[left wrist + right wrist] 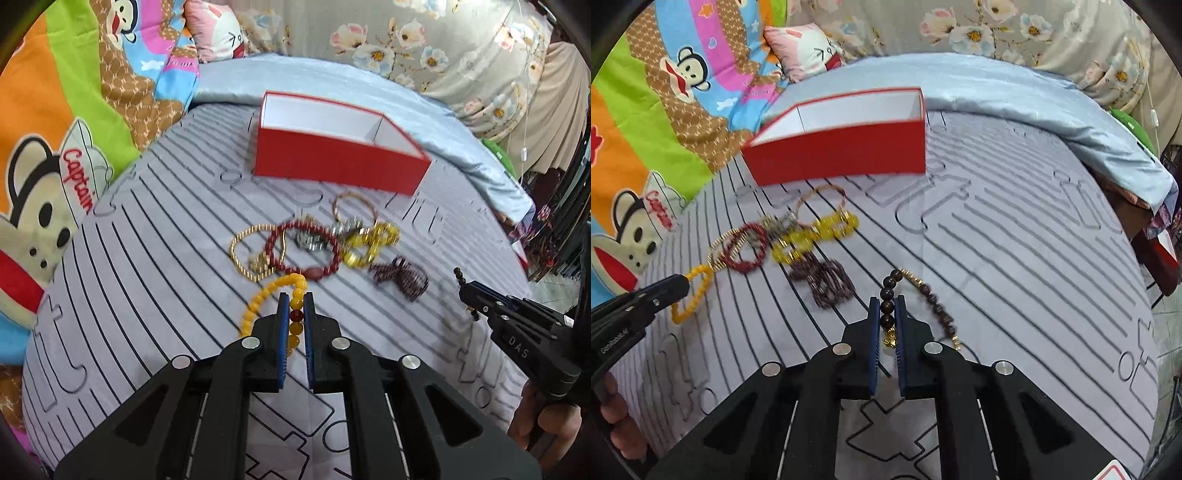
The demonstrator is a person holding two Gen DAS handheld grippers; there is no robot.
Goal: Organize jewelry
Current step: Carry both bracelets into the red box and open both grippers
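Observation:
My left gripper point(296, 297) is shut on a yellow bead bracelet point(258, 301) that trails down to the grey striped mat. My right gripper point(887, 301) is shut on a dark brown bead bracelet point(932, 302) with a gold charm. An open red box point(332, 162) with a white inside stands at the back of the mat. In front of it lies a pile of jewelry: a dark red bead bracelet point(306, 249), a gold chain point(245, 251), a yellow chunky bracelet point(369, 242), a thin bangle point(354, 206) and a maroon woven piece point(400, 277).
The grey striped mat point(1015, 258) lies on a bed. A cartoon blanket point(55, 129) is on the left, a light blue sheet point(1015, 99) behind and floral cloth point(424, 44) at the back. The bed edge drops off on the right.

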